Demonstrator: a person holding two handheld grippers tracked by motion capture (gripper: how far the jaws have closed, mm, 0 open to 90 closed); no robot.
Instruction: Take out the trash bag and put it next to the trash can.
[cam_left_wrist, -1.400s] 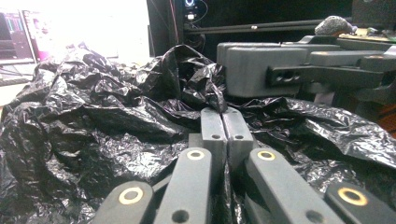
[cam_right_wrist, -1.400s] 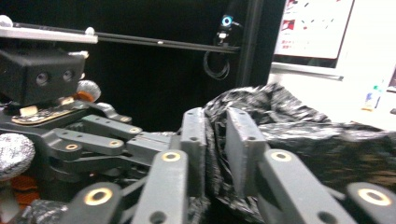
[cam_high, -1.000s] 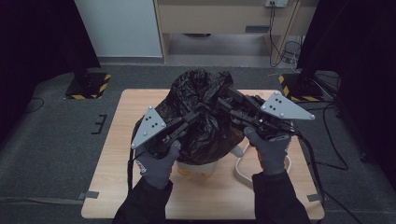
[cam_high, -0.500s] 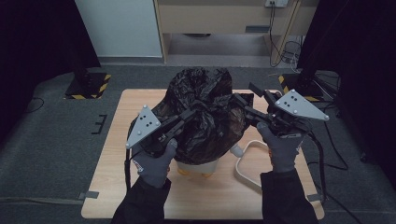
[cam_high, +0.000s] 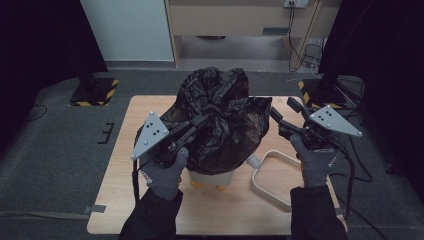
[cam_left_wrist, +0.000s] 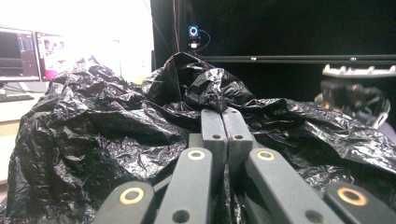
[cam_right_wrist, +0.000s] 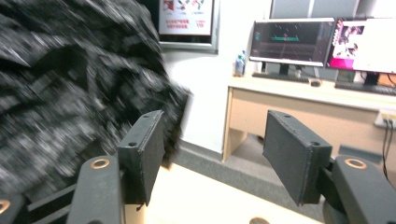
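Black bag (cam_high: 220, 120) sits draped over a white bin (cam_high: 212, 178) at the middle of the table (cam_high: 125, 200), its crinkled plastic bunched up high and spilling over the bin's rim on all sides; only the bin's lower white wall shows below the plastic, with two yellow spots at its base. Left gripper (cam_high: 204, 120) lies against the bag's near-left side, jaws fully together, pinching a fold of the plastic; in the left gripper view (cam_left_wrist: 226, 122) the two fingers (cam_left_wrist: 212, 128) meet with no gap and the bag film rises just past their tips. Right gripper (cam_high: 284, 111) is off the bag, just beside its right edge, not touching. Its jaws have just been opening and now stand wide; the right gripper view (cam_right_wrist: 212, 156) shows nothing between the pads (cam_right_wrist: 142, 147), with the bag blurred at the left of the frame. A white loop-shaped frame (cam_high: 275, 172) lies flat on the table to the right of the bin, under the right hand (cam_high: 315, 162). Left hand (cam_high: 162, 172), grey-gloved, holds its gripper near the bin's left front.
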